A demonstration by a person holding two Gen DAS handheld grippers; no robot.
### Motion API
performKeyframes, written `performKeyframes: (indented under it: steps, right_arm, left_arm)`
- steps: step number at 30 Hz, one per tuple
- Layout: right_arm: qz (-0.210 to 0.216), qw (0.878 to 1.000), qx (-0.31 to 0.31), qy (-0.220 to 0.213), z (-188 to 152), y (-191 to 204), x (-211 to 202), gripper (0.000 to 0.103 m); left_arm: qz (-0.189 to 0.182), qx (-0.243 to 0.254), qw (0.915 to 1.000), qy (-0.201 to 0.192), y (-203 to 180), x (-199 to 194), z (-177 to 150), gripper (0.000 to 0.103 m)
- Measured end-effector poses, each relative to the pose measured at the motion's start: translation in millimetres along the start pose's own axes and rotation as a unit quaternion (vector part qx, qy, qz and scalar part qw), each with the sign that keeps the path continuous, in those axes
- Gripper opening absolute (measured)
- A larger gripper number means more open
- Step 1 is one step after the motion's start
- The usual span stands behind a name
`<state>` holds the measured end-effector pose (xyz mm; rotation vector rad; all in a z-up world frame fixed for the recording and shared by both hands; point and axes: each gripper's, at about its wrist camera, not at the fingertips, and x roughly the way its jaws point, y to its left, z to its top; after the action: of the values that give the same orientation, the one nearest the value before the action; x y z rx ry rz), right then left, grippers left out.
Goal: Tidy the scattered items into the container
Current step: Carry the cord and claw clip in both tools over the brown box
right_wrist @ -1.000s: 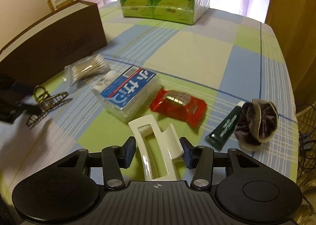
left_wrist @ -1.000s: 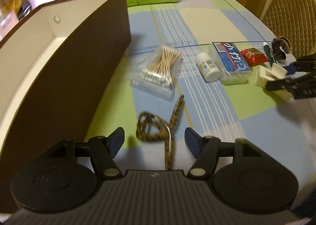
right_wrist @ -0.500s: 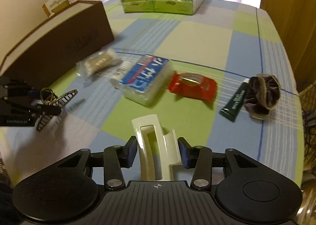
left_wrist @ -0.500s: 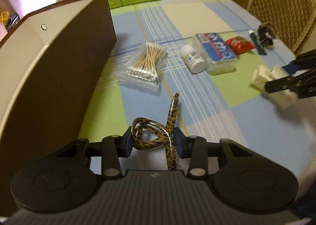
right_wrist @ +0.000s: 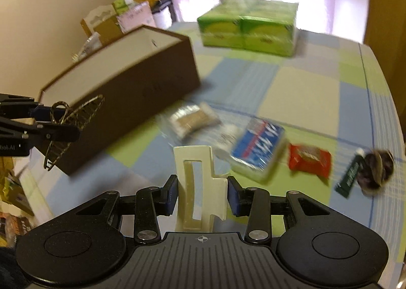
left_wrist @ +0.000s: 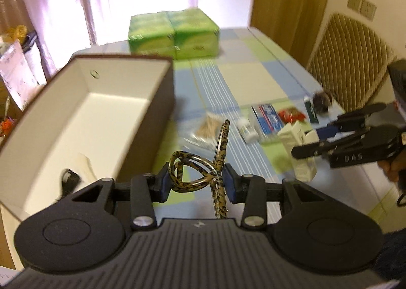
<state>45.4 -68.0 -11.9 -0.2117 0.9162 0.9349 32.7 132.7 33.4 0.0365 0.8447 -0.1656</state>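
My left gripper [left_wrist: 195, 182] is shut on a leopard-print hair claw [left_wrist: 218, 159] and holds it in the air beside the brown box [left_wrist: 152, 121], whose white inside holds a few small items. My right gripper [right_wrist: 202, 194] is shut on a cream hair claw [right_wrist: 200, 182], lifted above the checked tablecloth. In the left wrist view the right gripper [left_wrist: 308, 145] shows at the right with the cream claw [left_wrist: 295, 142]. In the right wrist view the left gripper [right_wrist: 54, 121] shows at the left edge with the leopard claw [right_wrist: 73, 121] in front of the box [right_wrist: 142, 81].
On the cloth lie a bag of cotton swabs [right_wrist: 190, 119], a small white bottle [left_wrist: 247, 130], a blue-labelled pack [right_wrist: 258, 149], a red packet [right_wrist: 308, 159], a green tube [right_wrist: 351, 177] and a dark scrunchie [right_wrist: 378, 167]. A green tissue pack [left_wrist: 175, 33] stands behind. A chair [left_wrist: 352, 60] stands right.
My left gripper has shut on the leopard claw and lifted it off the cloth beside the box. My right gripper has raised the cream claw and swung toward the box.
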Motion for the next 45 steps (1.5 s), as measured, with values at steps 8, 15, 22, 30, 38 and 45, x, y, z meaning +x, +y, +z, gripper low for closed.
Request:
performKeyframes:
  steps: [8,15,22,30,38,45]
  right_arm:
    - [0.041,0.998,-0.001,-0.038,39.5,44.3,-4.7,0.043]
    - [0.089,0.993,-0.019,-0.079,91.7,91.0,9.9,0.043]
    - [0.098,0.989,-0.023,-0.105,141.4,139.6,47.9,0.043]
    - [0.070,0.995,0.001,-0.064,168.1,161.3,112.7,0.043]
    - [0.031,0.999,-0.024,0.012,169.3,152.9,165.4,0.043]
    - [-0.030,0.990,-0.085,0.108,178.2,156.5,214.3,0.043]
  left_arm:
    - [0.026,-0.005,0.9988,-0.042,53.7,-38.4,19.1,0.036]
    - [0.046,0.003,0.9979,-0.045,116.6,-37.2,37.4,0.036]
    - [0.044,0.023,0.9981,-0.037,169.2,-17.6,54.3,0.036]
    - [0.019,0.039,0.9988,-0.024,200.4,22.0,68.2,0.036]
    - [-0.001,0.060,0.9980,0.022,214.4,78.7,62.4,0.036]
    - [-0.002,0.072,0.9953,0.065,223.3,120.2,55.5,0.036]
